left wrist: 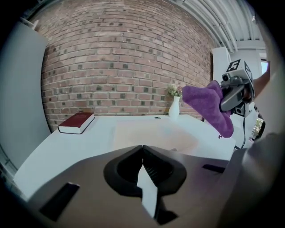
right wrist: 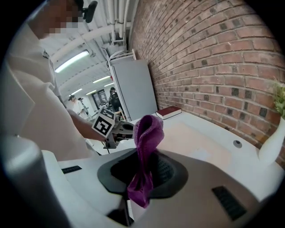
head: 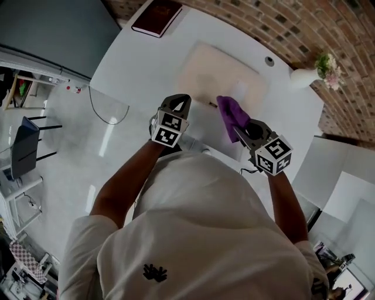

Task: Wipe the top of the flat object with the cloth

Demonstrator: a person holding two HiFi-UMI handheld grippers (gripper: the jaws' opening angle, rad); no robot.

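Over white table point(head: 146, 64), right tongs point(right wrist: 144, 171) pinch purple cloth point(right wrist: 147, 133) (left tongs point(left wrist: 143, 153) closed, empty).

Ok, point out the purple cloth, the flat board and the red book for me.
purple cloth point(head: 230, 113), head view, middle of the bunched fabric.
flat board point(head: 220, 73), head view, bare centre of its top.
red book point(head: 157, 16), head view, middle of its cover.

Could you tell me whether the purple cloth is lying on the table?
No, the right gripper holds the purple cloth up, clear of the table.
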